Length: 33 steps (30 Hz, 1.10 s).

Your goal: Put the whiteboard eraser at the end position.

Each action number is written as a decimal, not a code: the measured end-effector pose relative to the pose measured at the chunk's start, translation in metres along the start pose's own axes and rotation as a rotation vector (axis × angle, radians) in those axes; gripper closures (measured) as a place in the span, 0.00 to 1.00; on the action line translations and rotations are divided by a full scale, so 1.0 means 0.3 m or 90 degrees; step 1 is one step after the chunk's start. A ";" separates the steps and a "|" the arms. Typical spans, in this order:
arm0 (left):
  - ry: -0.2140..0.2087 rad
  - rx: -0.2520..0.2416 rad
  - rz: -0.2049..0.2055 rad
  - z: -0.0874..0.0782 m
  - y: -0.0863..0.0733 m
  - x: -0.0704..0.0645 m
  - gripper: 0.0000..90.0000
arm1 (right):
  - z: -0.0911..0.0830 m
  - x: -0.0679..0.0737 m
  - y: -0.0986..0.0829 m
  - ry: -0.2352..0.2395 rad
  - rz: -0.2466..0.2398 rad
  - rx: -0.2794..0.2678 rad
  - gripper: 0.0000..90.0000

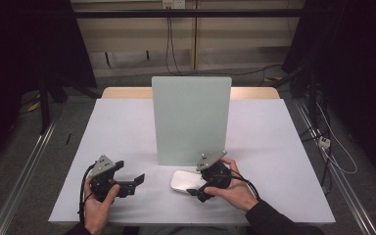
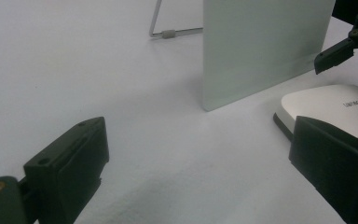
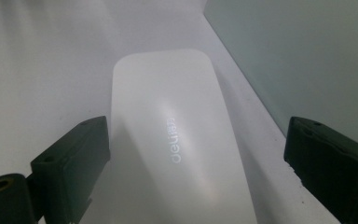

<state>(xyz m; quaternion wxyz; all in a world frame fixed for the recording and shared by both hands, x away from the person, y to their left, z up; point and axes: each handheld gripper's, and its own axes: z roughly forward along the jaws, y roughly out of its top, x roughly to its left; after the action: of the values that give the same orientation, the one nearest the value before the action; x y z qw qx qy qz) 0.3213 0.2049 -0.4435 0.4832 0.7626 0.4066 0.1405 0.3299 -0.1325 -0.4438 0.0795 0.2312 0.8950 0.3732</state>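
Looking down from the high view, the right gripper (image 1: 199, 188) hangs right over a flat white rounded plastic mouse (image 1: 185, 181) lying on the pale grey table cover (image 1: 122, 127), just in front of an upright pale green rectangular panel (image 1: 191, 120), while the left gripper (image 1: 136, 182) idles well apart. In the left gripper view its jaws stand released on nothing, mouse (image 2: 328, 107) off to the side. In the right gripper view the jaws are spread wide, straddling the mouse (image 3: 177, 140) without touching. I'd say it's the approach step; next up is lowering and squeezing its long sides.
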 end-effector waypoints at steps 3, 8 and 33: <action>-0.001 -0.003 -0.004 0.004 -0.001 0.000 0.05 | -0.010 -0.001 0.000 0.004 0.013 -0.010 0.09; -0.001 -0.003 -0.006 0.001 -0.002 0.001 0.05 | -0.018 0.000 -0.001 0.007 0.032 -0.025 0.08; -0.006 -0.010 -0.001 -0.011 -0.002 0.002 0.05 | -0.095 -0.032 -0.033 -0.130 0.107 -0.094 0.08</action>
<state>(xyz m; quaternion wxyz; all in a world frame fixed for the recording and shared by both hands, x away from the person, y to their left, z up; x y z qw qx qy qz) 0.3194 0.2077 -0.4425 0.4912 0.7592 0.4035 0.1395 0.3260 -0.1611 -0.4309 0.1553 0.3356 0.8298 0.4180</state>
